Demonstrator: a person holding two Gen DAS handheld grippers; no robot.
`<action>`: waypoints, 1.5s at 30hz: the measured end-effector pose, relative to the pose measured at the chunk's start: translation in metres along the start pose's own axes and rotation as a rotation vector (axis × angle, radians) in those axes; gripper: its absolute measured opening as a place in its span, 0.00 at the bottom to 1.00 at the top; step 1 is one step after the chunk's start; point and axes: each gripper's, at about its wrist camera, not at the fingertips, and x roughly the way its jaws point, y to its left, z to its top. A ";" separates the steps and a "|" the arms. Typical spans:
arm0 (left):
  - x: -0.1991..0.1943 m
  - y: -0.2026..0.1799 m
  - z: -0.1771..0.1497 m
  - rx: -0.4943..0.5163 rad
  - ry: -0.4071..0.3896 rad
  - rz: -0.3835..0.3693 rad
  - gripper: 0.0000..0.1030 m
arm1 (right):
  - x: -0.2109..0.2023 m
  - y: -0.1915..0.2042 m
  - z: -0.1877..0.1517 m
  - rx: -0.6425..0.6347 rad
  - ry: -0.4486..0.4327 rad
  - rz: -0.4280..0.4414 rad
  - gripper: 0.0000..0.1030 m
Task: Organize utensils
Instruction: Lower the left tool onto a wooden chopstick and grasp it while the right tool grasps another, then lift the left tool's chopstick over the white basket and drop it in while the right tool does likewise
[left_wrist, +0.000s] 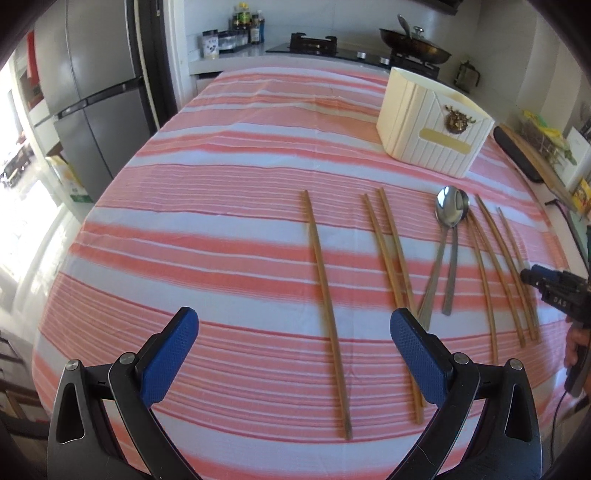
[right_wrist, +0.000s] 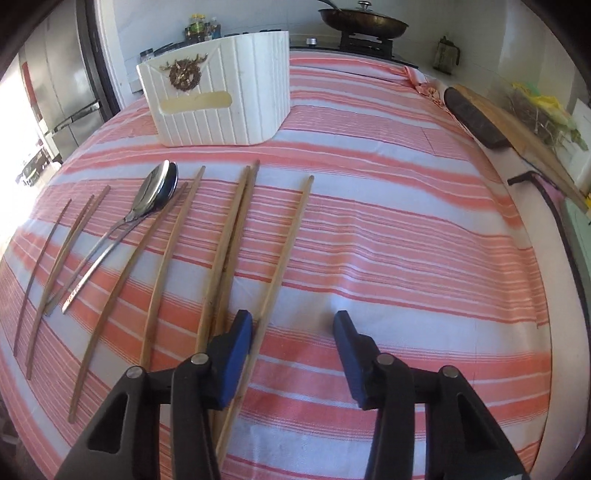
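Matt wooden chopsticks (right_wrist: 236, 240) and glossy metal spoons (right_wrist: 155, 192) lie on striped cloth (right_wrist: 369, 240). The ribbed holder (right_wrist: 221, 103) looks plastic.

Wooden chopsticks (right_wrist: 236, 240), approx 8, lie flat in a loose row in front of the white ribbed holder (right_wrist: 221, 92), tips twd it. 2 steel spoons (right_wrist: 155, 192) lie among them, bowls overlapping, nearest the holder, handles angled away. Holder stands upright w/ a gold emblem on front.

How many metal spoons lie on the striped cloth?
2. The spoons lie side by side before the white holder, bowls overlapping, handles diverging toward the grippers. None seems hidden.
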 end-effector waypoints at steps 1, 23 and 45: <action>0.005 0.002 0.003 -0.004 0.010 -0.001 1.00 | -0.001 0.000 0.000 -0.009 0.002 -0.005 0.32; 0.097 -0.004 0.062 0.109 0.222 0.013 0.82 | 0.003 -0.042 0.023 -0.148 0.164 0.046 0.37; -0.023 -0.005 0.107 0.080 -0.052 -0.250 0.03 | -0.108 -0.041 0.084 0.036 -0.197 0.226 0.06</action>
